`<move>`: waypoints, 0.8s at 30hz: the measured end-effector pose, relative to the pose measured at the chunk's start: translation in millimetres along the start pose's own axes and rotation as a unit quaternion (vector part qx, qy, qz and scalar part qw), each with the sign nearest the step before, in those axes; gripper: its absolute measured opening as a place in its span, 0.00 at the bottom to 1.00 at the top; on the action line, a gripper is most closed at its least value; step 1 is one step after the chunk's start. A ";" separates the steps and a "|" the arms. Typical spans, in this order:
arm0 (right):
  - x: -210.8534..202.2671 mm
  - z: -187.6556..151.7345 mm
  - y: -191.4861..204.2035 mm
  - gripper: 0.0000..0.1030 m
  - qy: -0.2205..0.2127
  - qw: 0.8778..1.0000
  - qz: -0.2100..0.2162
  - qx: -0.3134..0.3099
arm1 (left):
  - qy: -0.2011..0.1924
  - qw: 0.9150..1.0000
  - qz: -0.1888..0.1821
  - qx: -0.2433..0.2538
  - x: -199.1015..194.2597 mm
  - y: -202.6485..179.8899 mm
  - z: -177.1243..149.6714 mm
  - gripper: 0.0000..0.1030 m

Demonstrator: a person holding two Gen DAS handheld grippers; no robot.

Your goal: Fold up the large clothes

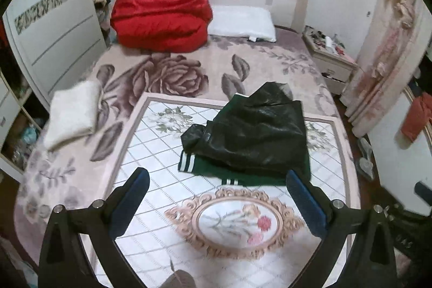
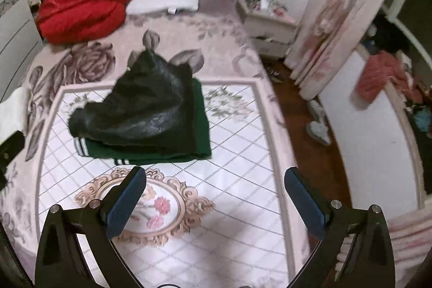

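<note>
A green jacket with black leather-like sleeves (image 1: 251, 136) lies folded in a heap on the white patterned mat (image 1: 162, 153) on the bed. It also shows in the right wrist view (image 2: 145, 115), with white-striped green cuffs at its near edge. My left gripper (image 1: 217, 180) is open and empty, held above the mat just short of the jacket. My right gripper (image 2: 214, 177) is open and empty, above the mat in front of the jacket's near edge.
A red quilt (image 1: 162, 15) and white pillow (image 1: 243, 23) lie at the headboard. A folded white towel (image 1: 73, 115) lies on the bed's left side. A nightstand (image 1: 329, 56), curtain (image 2: 337, 18) and wooden floor (image 2: 310, 104) are to the right. A wardrobe (image 1: 54, 26) stands left.
</note>
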State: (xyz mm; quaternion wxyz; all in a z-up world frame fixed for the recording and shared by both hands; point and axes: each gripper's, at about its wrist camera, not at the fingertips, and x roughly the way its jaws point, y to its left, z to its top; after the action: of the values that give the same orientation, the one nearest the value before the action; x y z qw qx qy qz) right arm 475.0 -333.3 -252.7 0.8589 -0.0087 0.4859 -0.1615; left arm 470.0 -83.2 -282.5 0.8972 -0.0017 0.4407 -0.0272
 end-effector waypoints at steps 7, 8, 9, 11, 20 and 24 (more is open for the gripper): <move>-153.5 -26.8 -27.5 1.00 -0.049 0.998 -0.010 0.026 | -0.028 0.999 0.005 0.039 -114.8 3.5 -9.6 1.00; -169.8 -30.7 -29.7 1.00 -0.055 0.998 -0.011 0.027 | -0.031 0.999 0.010 0.043 -133.3 5.5 -11.8 1.00; -193.6 -36.9 -32.9 1.00 -0.062 0.998 -0.012 0.027 | -0.033 0.998 0.010 0.043 -144.2 7.1 -12.7 1.00; -226.7 -45.1 -38.5 1.00 -0.075 0.997 -0.010 0.028 | -0.037 0.998 0.008 0.043 -169.2 11.3 -14.9 1.00; -359.3 -76.9 -54.6 1.00 -0.119 0.992 -0.002 0.027 | -0.056 0.998 -0.009 0.035 -257.4 18.1 -20.5 1.00; -398.9 -83.9 -60.2 1.00 -0.140 0.990 -0.004 0.031 | -0.069 0.997 -0.010 0.032 -281.2 20.8 -21.7 1.00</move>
State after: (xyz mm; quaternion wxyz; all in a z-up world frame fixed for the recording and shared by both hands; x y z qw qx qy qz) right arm 198.8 -264.4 45.3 0.9178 -0.0069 0.3555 -0.1767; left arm 282.4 -47.8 -74.0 0.9247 0.0205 0.3767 -0.0502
